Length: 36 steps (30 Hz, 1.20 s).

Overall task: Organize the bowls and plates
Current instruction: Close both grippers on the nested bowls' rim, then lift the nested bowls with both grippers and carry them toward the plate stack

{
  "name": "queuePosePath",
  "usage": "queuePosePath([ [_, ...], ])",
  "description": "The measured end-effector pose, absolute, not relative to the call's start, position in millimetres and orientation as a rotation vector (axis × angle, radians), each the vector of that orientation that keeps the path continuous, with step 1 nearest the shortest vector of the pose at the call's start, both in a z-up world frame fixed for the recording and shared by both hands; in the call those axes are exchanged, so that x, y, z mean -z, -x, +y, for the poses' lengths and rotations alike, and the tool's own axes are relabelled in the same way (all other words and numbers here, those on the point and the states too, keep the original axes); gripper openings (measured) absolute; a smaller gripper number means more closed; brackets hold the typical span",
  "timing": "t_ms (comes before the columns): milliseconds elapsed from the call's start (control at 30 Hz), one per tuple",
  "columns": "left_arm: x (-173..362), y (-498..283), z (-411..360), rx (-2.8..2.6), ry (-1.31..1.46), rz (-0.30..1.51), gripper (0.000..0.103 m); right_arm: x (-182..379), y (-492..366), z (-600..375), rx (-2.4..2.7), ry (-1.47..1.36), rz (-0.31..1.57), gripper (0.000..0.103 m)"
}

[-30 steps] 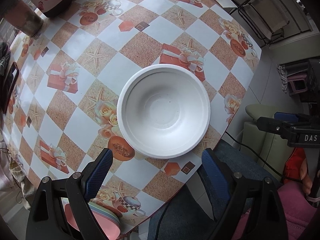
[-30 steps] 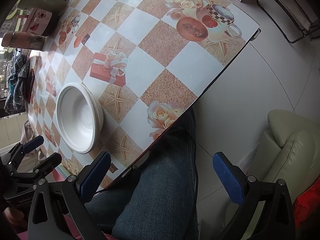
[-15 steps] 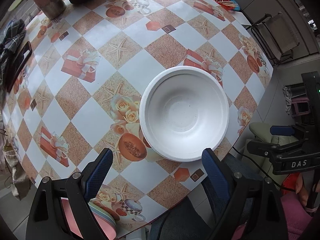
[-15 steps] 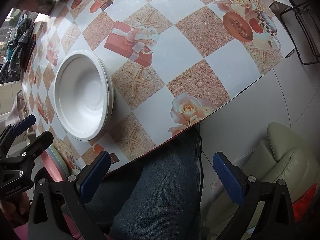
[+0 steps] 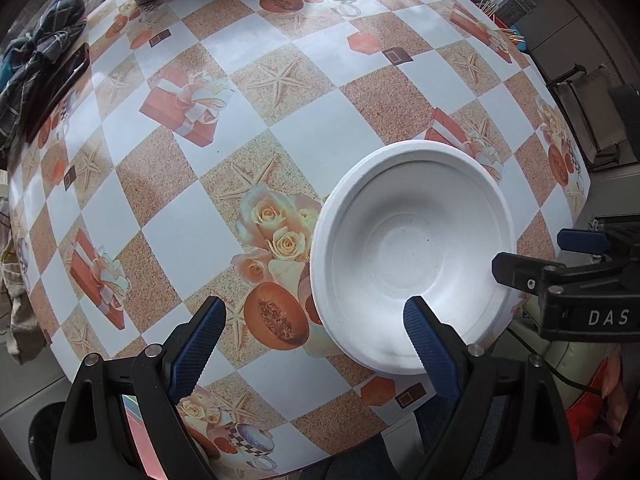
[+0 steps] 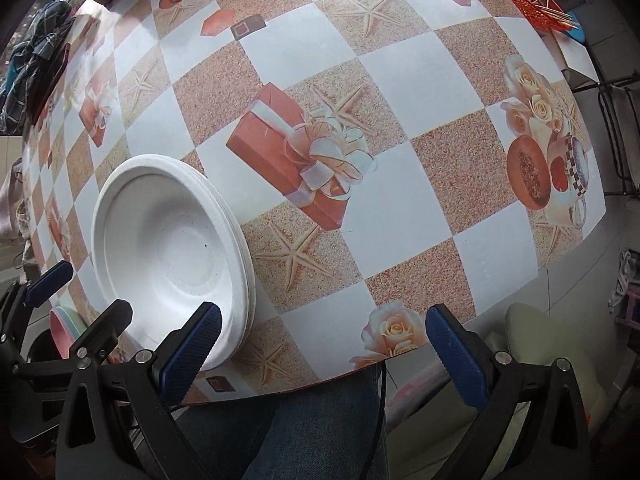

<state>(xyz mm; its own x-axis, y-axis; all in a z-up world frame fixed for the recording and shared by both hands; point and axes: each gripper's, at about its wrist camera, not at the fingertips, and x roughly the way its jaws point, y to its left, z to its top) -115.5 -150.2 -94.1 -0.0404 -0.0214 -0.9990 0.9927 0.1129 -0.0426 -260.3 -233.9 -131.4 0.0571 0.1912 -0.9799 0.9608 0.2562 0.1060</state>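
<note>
While both sets of jaws stand spread with nothing between them, the stack of white foam bowls (image 5: 412, 256) sits on the worktop (image 5: 312, 128) near its front edge, close to the person's lap. In the right wrist view the stack (image 6: 168, 248) shows several nested rims at its side, so it is more than one bowl.

- Left gripper (image 5: 312, 332): hovers over the near rim, right-hand finger over the bowl's inner wall, the other over the tablecloth print. No contact that I can make out.
- Right gripper (image 6: 316, 340): hangs at the worktop edge, one finger just beside the stack's near rim, the other out past the edge over the person's jeans (image 6: 312, 432).
- Pastel plates (image 6: 64, 324): pink and pale rims show low at the left, partly hidden behind the left gripper; whether on the worktop or below it I cannot tell.

Risks, as I judge them:
- Foam is light and soft. A hard pinch on the rim may dent or crack it.
- Nested bowls may split: a grip on the top rim alone could lift one and leave or drag the rest.
- Stack lies near the edge; a sideways nudge from either finger could slide it off into the lap.
- Two grippers close together at the same rim could collide.
</note>
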Motion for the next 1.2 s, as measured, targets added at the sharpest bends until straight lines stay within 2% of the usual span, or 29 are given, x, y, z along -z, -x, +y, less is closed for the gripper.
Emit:
queuePosePath([
  [600, 145.9, 106.1, -153.3, 1.014, -1.051, 1.363, 0.092, 173.0, 194.0, -268.4, 0.743, -1.004, 1.561, 0.103],
  [633, 148.7, 105.9, -153.3, 1.015, -1.045, 1.369, 0.095, 175.5, 192.6, -269.1, 0.733, -1.004, 1.567, 0.103],
  [700, 152.8, 105.1, -153.6, 1.002, -1.046, 1.367, 0.102, 177.7, 189.0, -270.9, 0.715, -1.008, 1.564, 0.103],
  [900, 163.0, 97.7, -153.0, 1.004, -1.009, 1.415, 0.103, 173.1, 169.9, -268.8, 0.695, -1.019, 1.562, 0.103],
  [1200, 164.0, 97.0, -152.4, 1.01, -1.003, 1.41, 0.103, 176.5, 193.2, -271.6, 0.717, -1.017, 1.523, 0.103],
])
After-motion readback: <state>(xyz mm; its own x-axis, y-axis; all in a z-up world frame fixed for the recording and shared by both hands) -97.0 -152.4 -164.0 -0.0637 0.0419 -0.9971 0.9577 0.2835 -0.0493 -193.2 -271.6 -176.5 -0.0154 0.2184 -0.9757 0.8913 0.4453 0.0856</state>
